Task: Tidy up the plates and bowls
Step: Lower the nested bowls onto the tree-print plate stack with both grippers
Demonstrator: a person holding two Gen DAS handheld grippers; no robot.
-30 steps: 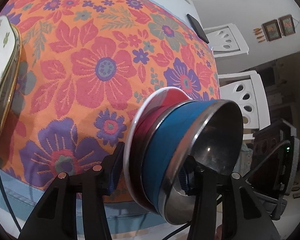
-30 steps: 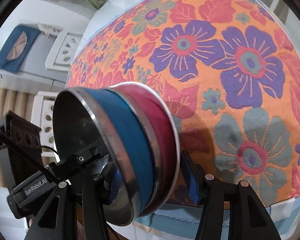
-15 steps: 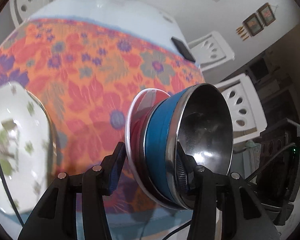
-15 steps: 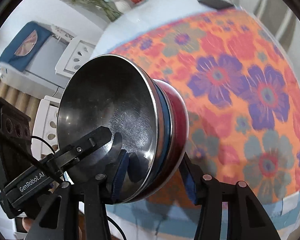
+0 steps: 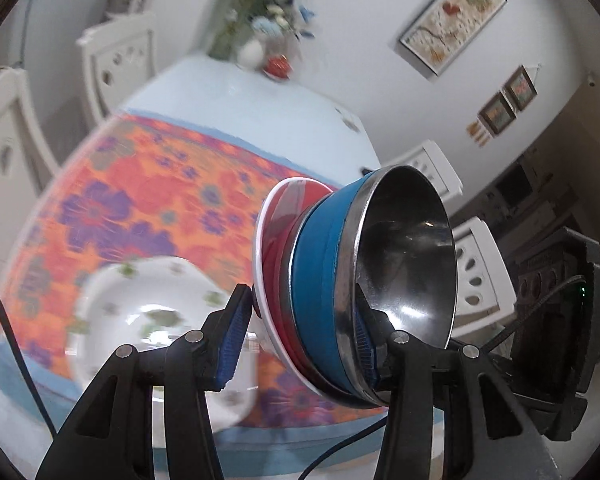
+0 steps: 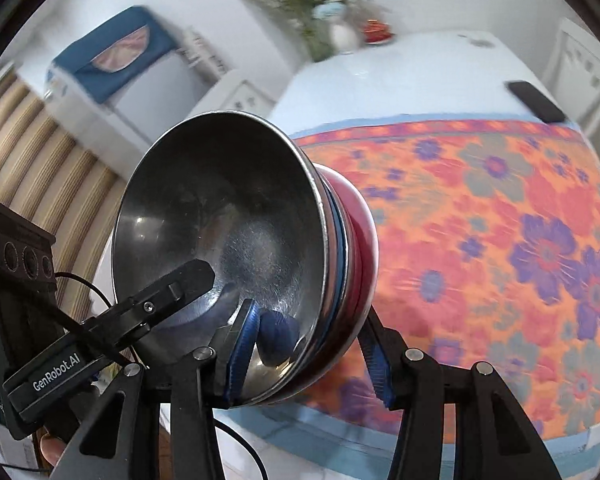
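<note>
A stack of nested bowls is held on its side above the table's near edge: a steel bowl with a blue outside [image 5: 404, 256] [image 6: 228, 216] sits in a red bowl with a white rim [image 5: 278, 240] [image 6: 358, 224]. My left gripper [image 5: 300, 344] is shut on the stack's rim from one side. My right gripper [image 6: 306, 350] is shut on the rim from the other side. A white floral plate [image 5: 156, 320] lies on the flowered tablecloth [image 5: 148, 188], left of the stack.
A black phone [image 6: 536, 100] lies on the pale blue far part of the table [image 6: 380, 80]. A vase of flowers [image 5: 260, 40] stands at the far end. White chairs [image 5: 476, 272] surround the table. A framed picture [image 5: 452, 16] hangs on the wall.
Both grippers have lifted and tilted up with the bowl stack. The table has dropped lower in both views, and the floral plate now shows in full.
</note>
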